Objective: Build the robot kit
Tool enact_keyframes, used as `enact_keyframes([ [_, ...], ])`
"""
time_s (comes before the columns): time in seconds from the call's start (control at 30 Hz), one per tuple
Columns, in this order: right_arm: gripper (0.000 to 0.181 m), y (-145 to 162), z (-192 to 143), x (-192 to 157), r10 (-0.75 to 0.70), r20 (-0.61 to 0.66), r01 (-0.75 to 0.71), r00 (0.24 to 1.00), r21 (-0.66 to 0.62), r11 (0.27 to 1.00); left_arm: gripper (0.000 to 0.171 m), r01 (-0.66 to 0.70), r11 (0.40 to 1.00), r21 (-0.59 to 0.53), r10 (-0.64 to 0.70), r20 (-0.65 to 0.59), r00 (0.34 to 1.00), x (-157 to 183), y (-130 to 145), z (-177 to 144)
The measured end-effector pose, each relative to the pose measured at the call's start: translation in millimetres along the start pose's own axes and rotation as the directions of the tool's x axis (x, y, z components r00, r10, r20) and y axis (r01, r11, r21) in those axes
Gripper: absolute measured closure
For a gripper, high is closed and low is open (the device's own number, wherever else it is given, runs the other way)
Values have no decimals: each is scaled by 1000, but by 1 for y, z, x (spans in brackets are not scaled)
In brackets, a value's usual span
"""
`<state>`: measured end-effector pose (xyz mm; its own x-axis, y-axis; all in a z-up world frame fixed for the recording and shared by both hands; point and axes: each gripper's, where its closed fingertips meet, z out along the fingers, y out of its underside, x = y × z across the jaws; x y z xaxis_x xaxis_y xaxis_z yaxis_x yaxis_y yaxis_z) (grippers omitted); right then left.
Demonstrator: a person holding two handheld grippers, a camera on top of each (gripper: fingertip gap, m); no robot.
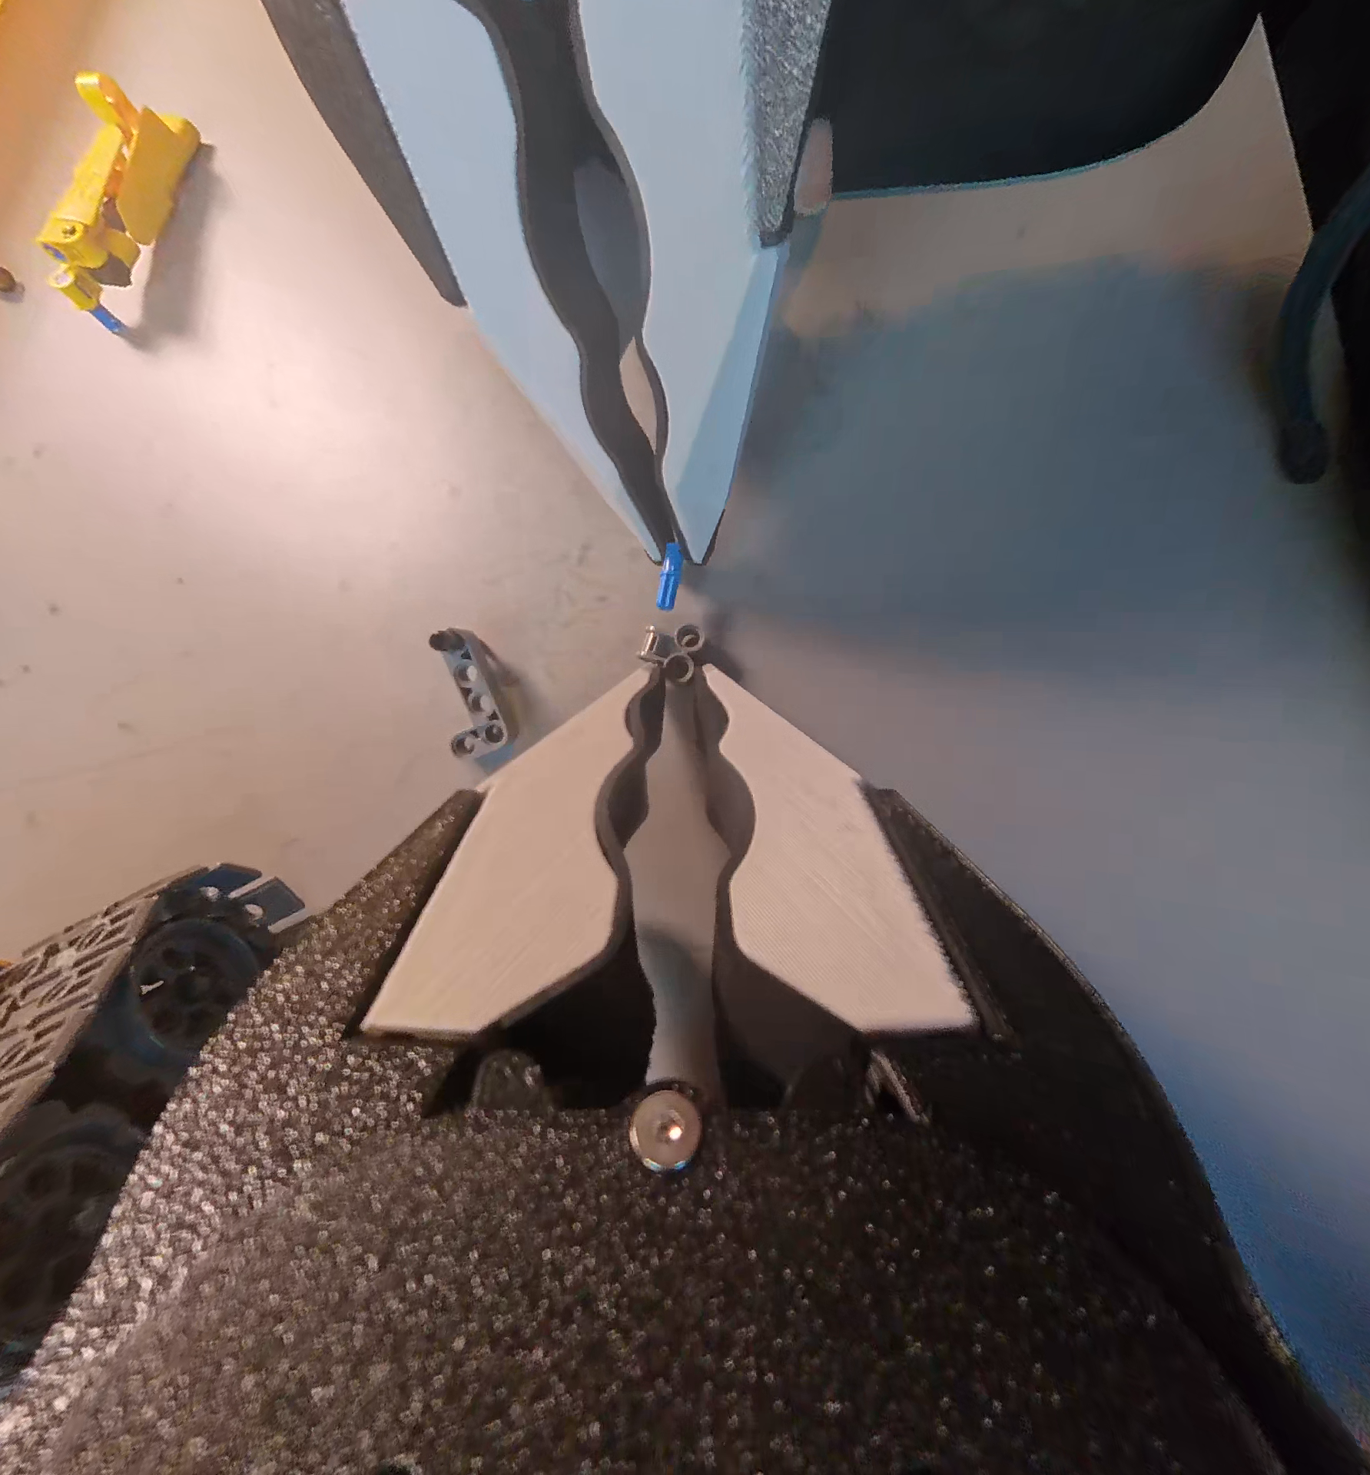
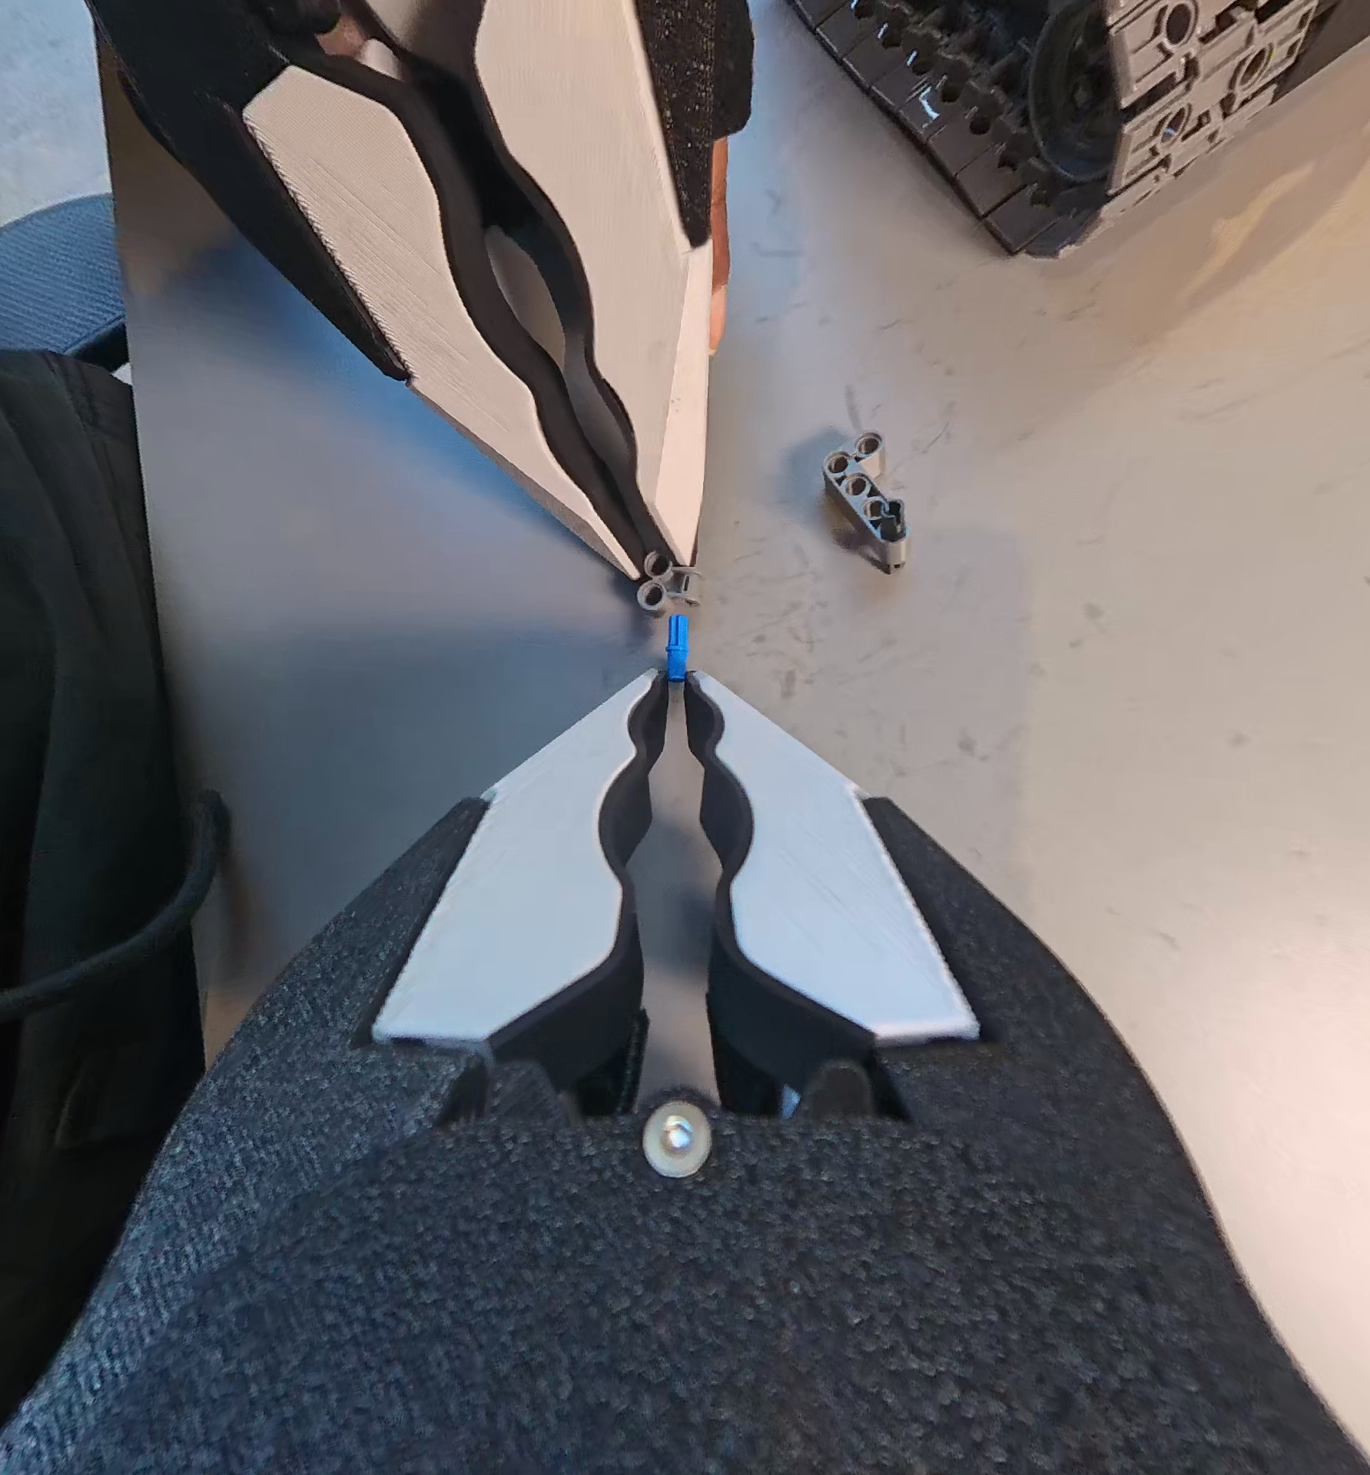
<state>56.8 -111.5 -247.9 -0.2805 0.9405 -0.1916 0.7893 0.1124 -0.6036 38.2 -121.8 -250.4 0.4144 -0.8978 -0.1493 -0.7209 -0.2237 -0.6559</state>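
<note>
My left gripper (image 1: 677, 669) is shut on a small grey connector piece (image 1: 675, 648) with round holes, held above the table. My right gripper (image 2: 675, 677) is shut on a short blue pin (image 2: 677, 643) that sticks out from its tips. The two grippers face each other tip to tip. The blue pin (image 1: 669, 587) points at the grey connector (image 2: 664, 584), with a small gap between them. The right gripper (image 1: 685, 551) shows at the top of the left wrist view, and the left gripper (image 2: 657, 568) at the top of the right wrist view.
A grey angled beam with holes (image 1: 474, 706) lies on the table (image 1: 226, 559) near the tips; it also shows in the right wrist view (image 2: 865, 499). A black tracked vehicle model (image 2: 1104, 104) stands close by. A yellow brick assembly (image 1: 115, 191) lies farther off. A dark bag (image 2: 35, 718) is at the table's edge. The grippers are tip to tip, or close to it.
</note>
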Motion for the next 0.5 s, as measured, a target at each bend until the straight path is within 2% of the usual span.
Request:
enact_keyframes([
  [0.5, 178, -4, 5, 3, 16, -29, -16, 999, -24, 1000, 166, 1, 1000, 13, -1, 47, 999, -3, -1, -2],
])
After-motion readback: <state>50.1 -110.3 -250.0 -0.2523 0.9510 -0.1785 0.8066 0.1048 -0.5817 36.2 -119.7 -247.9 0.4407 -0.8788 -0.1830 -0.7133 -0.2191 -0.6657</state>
